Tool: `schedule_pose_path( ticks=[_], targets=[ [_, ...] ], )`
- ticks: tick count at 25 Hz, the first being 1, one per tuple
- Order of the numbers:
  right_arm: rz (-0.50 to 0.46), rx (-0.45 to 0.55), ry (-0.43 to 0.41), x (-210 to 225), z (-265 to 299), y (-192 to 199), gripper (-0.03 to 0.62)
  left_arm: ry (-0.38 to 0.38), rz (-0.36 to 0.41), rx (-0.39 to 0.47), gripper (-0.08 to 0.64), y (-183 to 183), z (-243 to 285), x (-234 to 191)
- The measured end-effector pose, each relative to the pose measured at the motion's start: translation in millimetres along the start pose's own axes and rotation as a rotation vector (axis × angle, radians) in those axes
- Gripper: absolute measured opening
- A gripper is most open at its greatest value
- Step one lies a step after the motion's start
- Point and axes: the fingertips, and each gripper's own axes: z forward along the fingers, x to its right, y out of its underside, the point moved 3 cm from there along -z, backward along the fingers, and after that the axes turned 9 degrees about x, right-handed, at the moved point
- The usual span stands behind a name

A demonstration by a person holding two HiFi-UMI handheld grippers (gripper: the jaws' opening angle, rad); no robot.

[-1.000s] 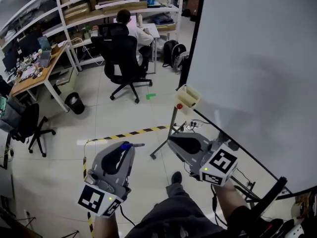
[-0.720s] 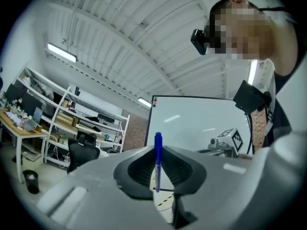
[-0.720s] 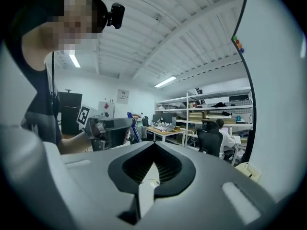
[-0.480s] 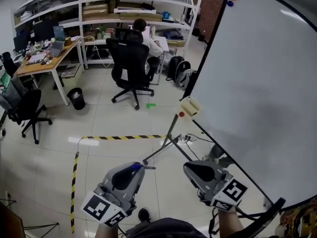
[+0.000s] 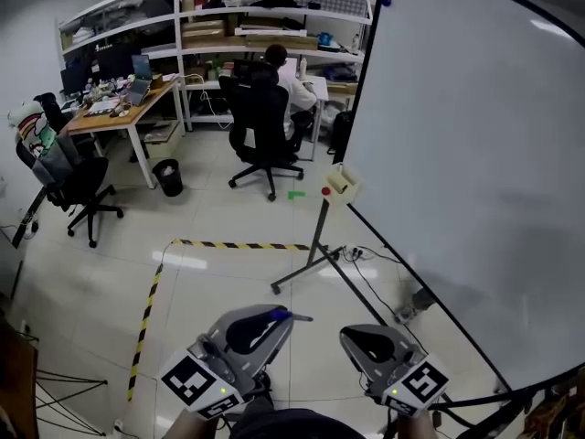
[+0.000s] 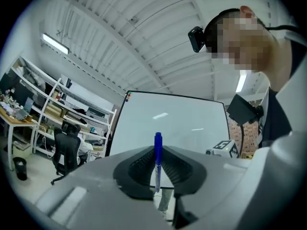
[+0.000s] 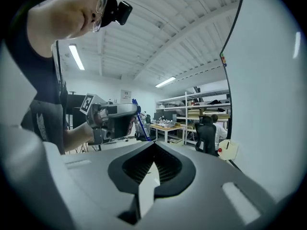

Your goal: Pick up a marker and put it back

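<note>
One slim blue marker [image 6: 157, 158] is pinched in the left gripper [image 5: 273, 318], the right gripper [image 7: 153, 146] closed and empty; next, probably, a reach to the cream box-shaped holder [image 5: 340, 182].

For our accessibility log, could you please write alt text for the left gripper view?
The left gripper has its fingers shut on a blue-capped marker that stands upright, cap up. Behind it is a large whiteboard; at left, office shelves and someone seated in a black chair; at upper right, the person holding the gripper.
</note>
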Motion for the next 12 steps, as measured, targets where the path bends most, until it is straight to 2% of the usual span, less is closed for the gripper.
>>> schedule_pose_path(
  ticks=[6, 12],
  targets=[
    [0.056, -0.003, -0.024, -44, -87, 15, 0.0, -0.055, 0.028, -0.015, 0.048, 5, -21, 97],
    [0.147, 0.023, -0.091, -80, -111, 27, 0.0, -0.093, 0.106, -0.093, 0.048, 7, -49, 149]
  ],
)
